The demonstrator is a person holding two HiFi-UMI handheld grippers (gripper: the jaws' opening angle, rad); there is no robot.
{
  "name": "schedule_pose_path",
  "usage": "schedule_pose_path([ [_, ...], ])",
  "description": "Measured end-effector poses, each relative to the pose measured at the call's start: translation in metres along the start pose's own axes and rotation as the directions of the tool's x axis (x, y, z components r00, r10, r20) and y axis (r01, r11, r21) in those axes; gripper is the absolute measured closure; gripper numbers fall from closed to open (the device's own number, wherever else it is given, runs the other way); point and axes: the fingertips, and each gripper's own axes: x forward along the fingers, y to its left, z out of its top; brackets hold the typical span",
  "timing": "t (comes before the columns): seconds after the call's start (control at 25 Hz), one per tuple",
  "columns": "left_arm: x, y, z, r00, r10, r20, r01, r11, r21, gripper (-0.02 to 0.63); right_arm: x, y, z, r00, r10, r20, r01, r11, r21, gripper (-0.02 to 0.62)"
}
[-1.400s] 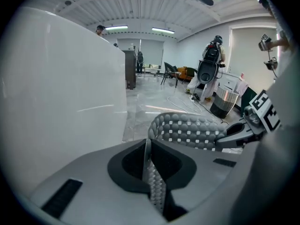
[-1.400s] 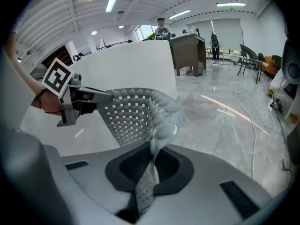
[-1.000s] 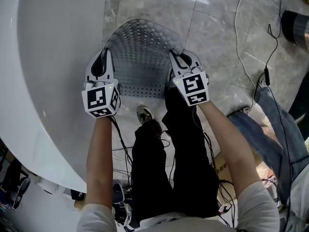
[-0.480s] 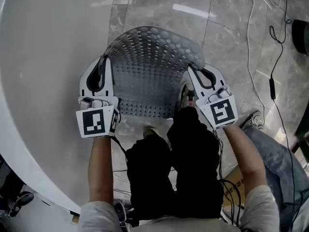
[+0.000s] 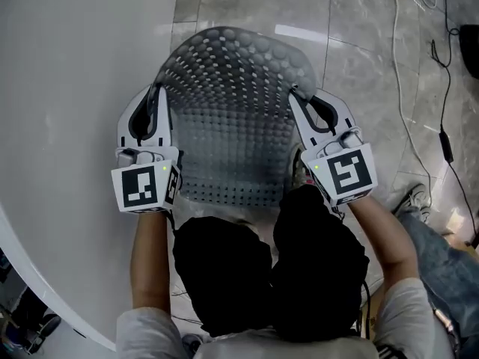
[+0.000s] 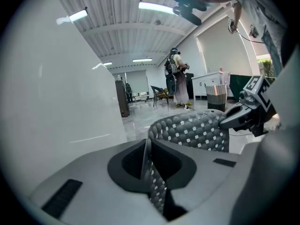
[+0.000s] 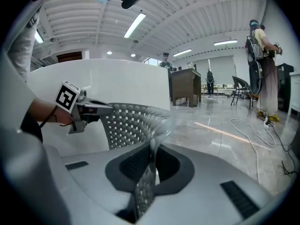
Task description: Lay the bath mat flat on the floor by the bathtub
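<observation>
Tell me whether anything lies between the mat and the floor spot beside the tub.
Mostly clear: the bath mat, clamped by the left gripper and right gripper, hangs over the floor beside the bathtub. Only the person's shoe shows at its near right corner; cables lie off to the right.

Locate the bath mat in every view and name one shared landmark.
Head view: bath mat upper centre.
Left gripper view: bath mat low centre in the jaws, arching right.
Right gripper view: bath mat centre in the jaws, arching left.
Shared landmark: white bathtub, at left.
</observation>
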Motion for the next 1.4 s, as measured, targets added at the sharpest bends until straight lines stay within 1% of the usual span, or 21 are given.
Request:
schedule_pose_path([
  [0.08, 0.007, 0.004, -0.008, 1.0, -0.006, 0.005, 0.006, 0.999, -0.038, 0.58, 0.007, -0.003, -0.006, 1.0, -0.018, 0.014, 0.018, 1.0, 0.017, 0.571],
  [0.12, 0.011, 0.003, -0.01, 1.0, -0.011, 0.005, 0.012, 0.999, -0.04, 0.58, 0.009, -0.004, -0.009, 0.999, -0.027, 0.019, 0.027, 0.999, 0.022, 0.571],
  [0.24, 0.02, -0.001, -0.013, 0.999, -0.039, -0.002, 0.039, 0.999, -0.018, 0.58, 0.014, -0.005, -0.013, 0.999, -0.044, 0.027, 0.043, 0.998, 0.039, 0.571],
  [0.32, 0.028, 0.002, -0.021, 0.999, -0.049, -0.015, 0.049, 0.998, -0.033, 0.58, 0.021, -0.006, -0.017, 0.998, -0.047, 0.03, 0.045, 0.998, 0.05, 0.571],
  [0.44, 0.04, 0.006, -0.034, 0.999, -0.038, -0.018, 0.037, 0.998, -0.046, 0.579, 0.03, -0.011, -0.029, 0.998, -0.06, 0.018, 0.059, 0.997, 0.047, 0.571],
  [0.6, 0.056, 0.003, -0.044, 0.999, -0.041, 0.002, 0.041, 0.999, -0.023, 0.58, 0.041, -0.02, -0.037, 0.997, -0.076, -0.003, 0.076, 0.996, 0.039, 0.571],
  [0.76, 0.07, 0.004, -0.05, 0.999, -0.043, -0.002, 0.043, 0.999, -0.016, 0.579, 0.051, -0.028, -0.041, 0.997, -0.081, -0.008, 0.081, 0.996, 0.025, 0.571],
  [0.92, 0.087, 0.004, -0.056, 0.999, -0.048, -0.021, 0.048, 0.999, -0.011, 0.58, 0.063, -0.041, -0.048, 0.996, -0.088, -0.018, 0.088, 0.996, 0.013, 0.571],
  [1.08, 0.099, 0.005, -0.066, 0.998, -0.048, -0.045, 0.045, 0.998, -0.054, 0.578, 0.077, -0.054, -0.055, 0.994, -0.1, -0.037, 0.1, 0.995, 0.009, 0.571],
  [1.2, 0.109, 0.004, -0.072, 0.997, -0.045, -0.063, 0.041, 0.997, -0.06, 0.579, 0.086, -0.062, -0.06, 0.993, -0.105, -0.052, 0.105, 0.994, -0.003, 0.571],
  [1.4, 0.129, 0.0, -0.08, 0.993, -0.071, -0.099, 0.065, 0.996, -0.064, 0.578, 0.1, -0.07, -0.072, 0.991, -0.108, -0.078, 0.105, 0.994, -0.04, 0.571],
])
